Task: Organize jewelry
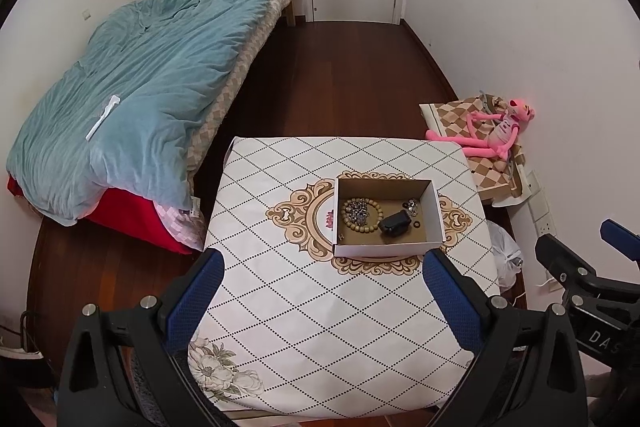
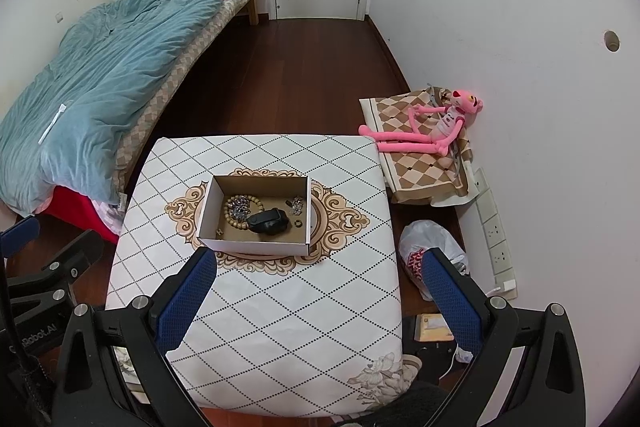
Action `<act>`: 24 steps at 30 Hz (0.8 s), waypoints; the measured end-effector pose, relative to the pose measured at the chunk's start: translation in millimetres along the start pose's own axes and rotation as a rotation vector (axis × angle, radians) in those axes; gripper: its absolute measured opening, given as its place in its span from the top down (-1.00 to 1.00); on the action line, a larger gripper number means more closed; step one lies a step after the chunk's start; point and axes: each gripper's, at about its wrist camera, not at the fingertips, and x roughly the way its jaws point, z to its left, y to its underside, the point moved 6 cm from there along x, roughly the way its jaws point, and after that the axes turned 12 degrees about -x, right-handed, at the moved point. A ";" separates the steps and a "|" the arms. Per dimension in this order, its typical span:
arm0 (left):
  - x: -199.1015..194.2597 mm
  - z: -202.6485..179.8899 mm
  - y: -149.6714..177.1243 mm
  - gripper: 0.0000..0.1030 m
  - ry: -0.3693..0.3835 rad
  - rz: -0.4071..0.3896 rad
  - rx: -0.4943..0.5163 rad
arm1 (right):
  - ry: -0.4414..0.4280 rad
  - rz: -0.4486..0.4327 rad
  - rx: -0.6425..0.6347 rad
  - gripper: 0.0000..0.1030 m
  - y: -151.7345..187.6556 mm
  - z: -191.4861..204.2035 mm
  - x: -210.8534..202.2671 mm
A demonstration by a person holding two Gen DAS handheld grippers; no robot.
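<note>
Left gripper (image 1: 320,291) and right gripper (image 2: 320,291): blue ribbed pads on black arms, spread wide, nothing between them, both held above the near part of the table (image 1: 304,339). Tablecloth smooth, white, dotted diamond lattice with a tan scroll medallion. On the medallion sits an open rectangular cardboard box (image 1: 434,215), white outside, brown inside. In it: a ring of round wooden beads (image 1: 362,215) around a glittery metallic heap, a matte black case (image 1: 396,223), small rings. Beyond: dark wood floor, rumpled teal duvet (image 1: 152,83), pink plush (image 1: 496,131) on checked cloth.
</note>
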 end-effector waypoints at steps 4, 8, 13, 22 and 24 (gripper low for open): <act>-0.6 -0.4 -1.0 -0.97 0.002 0.001 0.000 | -0.001 0.002 0.000 -1.00 -0.1 -0.3 0.2; -2.8 -3.3 -2.7 -0.97 0.004 0.000 0.000 | 0.000 0.003 -0.001 -1.00 -1.2 -0.3 0.4; -3.3 -3.7 -2.5 -0.97 0.004 0.000 -0.002 | 0.002 0.003 -0.003 -1.00 -1.3 0.8 0.4; -4.0 -4.1 -2.7 -0.97 0.003 -0.001 -0.001 | 0.001 0.003 -0.002 -1.00 -1.4 0.8 0.4; -3.8 -3.9 -2.9 -0.97 0.002 -0.002 -0.003 | 0.002 0.004 -0.002 -1.00 -1.5 1.3 0.6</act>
